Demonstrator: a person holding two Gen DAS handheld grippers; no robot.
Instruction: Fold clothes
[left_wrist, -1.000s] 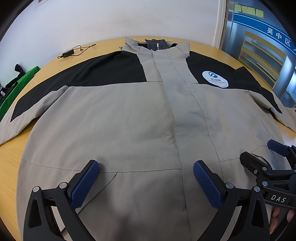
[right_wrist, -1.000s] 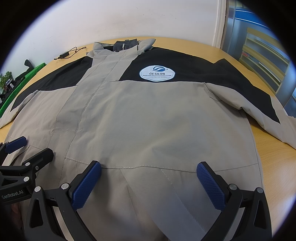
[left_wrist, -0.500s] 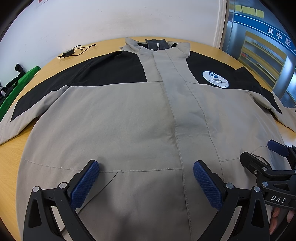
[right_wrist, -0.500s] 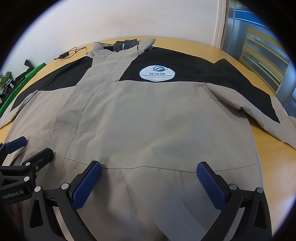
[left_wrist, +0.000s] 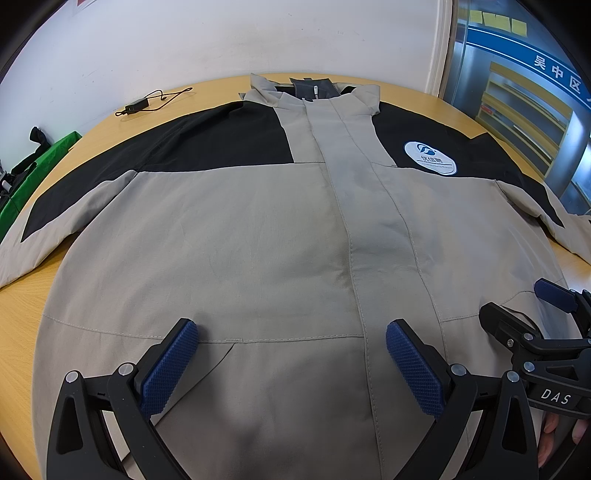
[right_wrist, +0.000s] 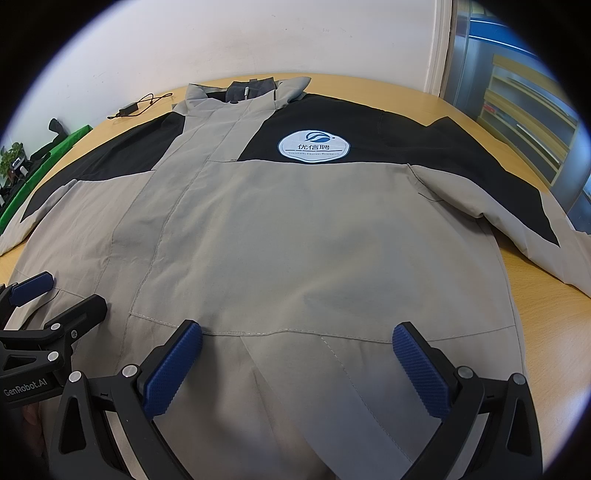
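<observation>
We see the grey-and-black jacket (left_wrist: 236, 236) spread flat on the round wooden table (left_wrist: 110, 122), filling the frame's middle, collar at top centre. Our left gripper (left_wrist: 291, 354) and right gripper (right_wrist: 297, 354) hover over its hem at the bottom, both spread wide, pinching nothing.

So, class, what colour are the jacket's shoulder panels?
Black shoulder panels, above grey; clearest in the right wrist view.

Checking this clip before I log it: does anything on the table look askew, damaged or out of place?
Nothing stands out. The grey-and-black jacket lies flat and front up on the wooden table, sleeves spread; both claws are open above its hem. A black cable sits beyond the collar.
</observation>
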